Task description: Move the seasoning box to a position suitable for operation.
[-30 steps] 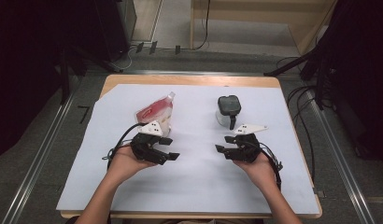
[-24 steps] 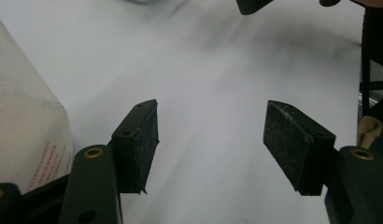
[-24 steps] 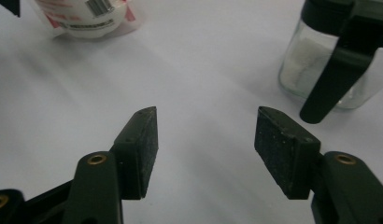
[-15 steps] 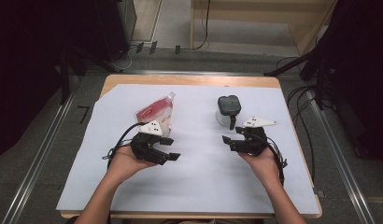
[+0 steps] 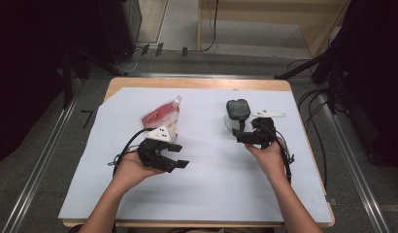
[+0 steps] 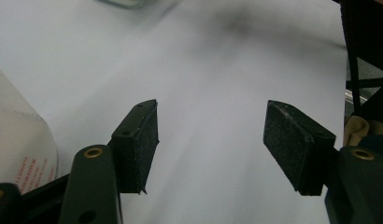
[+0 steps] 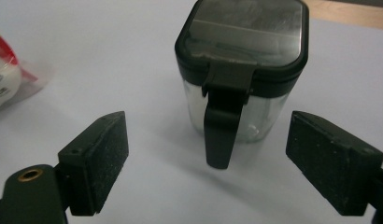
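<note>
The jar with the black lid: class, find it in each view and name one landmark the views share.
High view: jar right of centre, far side, just beyond the right claw.
Left gripper view: a blurred clear thing at the top edge may be it; cannot tell.
Right gripper view: jar top centre, beyond the open jaws.
Shared landmark: the white sheet.

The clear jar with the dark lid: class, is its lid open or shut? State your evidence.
Shut. In the right gripper view the dark lid sits flat on the clear jar, its latch hanging down the front.

Clear jar (image 7: pixel 239 74), black latched lid; upright, seemingly empty.
</note>
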`<state>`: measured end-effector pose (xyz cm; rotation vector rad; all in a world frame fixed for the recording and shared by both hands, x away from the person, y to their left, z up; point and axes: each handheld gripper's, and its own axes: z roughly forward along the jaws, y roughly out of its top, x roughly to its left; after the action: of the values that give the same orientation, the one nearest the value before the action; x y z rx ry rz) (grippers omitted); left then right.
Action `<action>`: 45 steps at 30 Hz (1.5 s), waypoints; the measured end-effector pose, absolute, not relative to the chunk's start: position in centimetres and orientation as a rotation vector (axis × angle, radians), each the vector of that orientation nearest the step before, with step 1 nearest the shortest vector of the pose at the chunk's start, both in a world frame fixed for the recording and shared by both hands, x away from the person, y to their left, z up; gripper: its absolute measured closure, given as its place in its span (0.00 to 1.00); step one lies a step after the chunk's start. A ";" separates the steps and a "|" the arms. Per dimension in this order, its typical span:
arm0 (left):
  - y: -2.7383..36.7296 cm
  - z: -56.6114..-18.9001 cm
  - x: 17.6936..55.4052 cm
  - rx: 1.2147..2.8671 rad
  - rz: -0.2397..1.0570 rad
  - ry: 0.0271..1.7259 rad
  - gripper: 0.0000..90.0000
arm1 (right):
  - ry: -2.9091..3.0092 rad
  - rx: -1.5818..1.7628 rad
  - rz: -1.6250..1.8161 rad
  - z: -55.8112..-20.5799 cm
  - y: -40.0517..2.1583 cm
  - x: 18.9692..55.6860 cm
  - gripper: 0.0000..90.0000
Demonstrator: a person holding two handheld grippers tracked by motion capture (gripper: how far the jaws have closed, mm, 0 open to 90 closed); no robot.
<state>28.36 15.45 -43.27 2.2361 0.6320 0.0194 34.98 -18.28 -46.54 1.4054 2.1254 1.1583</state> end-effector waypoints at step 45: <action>15.4 -43.5 28.3 2.240 0.001 0.634 0.42 | 1.877 1.513 1.008 -49.4 -14.2 41.1 0.18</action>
<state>28.27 15.44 -43.52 2.2396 0.6335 0.0012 41.10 -14.22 -49.43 1.5131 1.8771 1.0077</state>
